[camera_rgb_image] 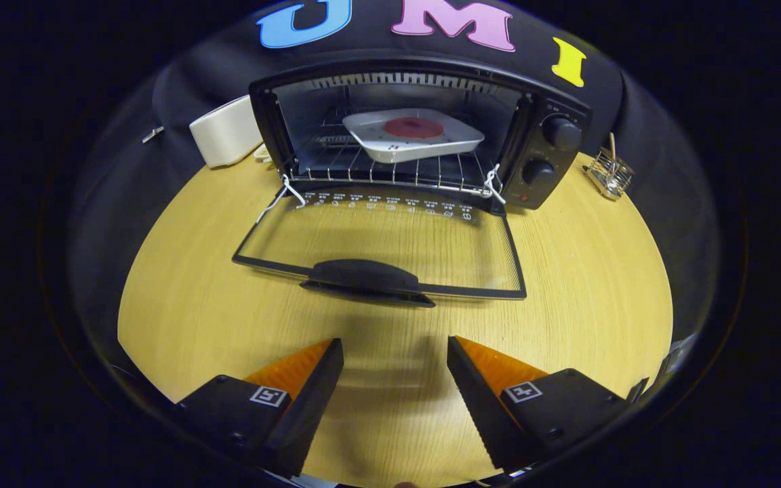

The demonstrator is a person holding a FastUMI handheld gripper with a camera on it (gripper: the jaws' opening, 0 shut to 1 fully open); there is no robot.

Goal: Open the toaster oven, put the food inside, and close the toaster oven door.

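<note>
Desk (567, 325) of pale yellow wood grain, round in this view, carries everything here and runs back to the black cloth wall. Toward its far side stands the black toaster oven (417, 129), boxy, with its cavity facing the camera and two round knobs (560, 133) stacked on the panel at its right end. The oven's glass door (390, 247), framed in black, is swung fully down and lies flat over the desk, its dark oblong handle (367, 278) at the near edge, pointing toward the fingers. White wire hooks link the door's hinge corners to the rack on each side. Inside the cavity, on the wire rack (390, 173), rests the white square tray (412, 135) with a flat round red piece of food (413, 127) lying at its middle; the tray sits slightly askew on the rack.

Left of the oven, just beside its wall, stands a cream rounded box-like object (226, 132). Right of the oven, apart from it, sits a small wire holder (609, 173) with a thin stick standing in it.

The gripper (395, 386) hovers over the near part of the desk, just short of the door handle. Its fingers are spread wide apart with bare desk between them, and they hold nothing.
</note>
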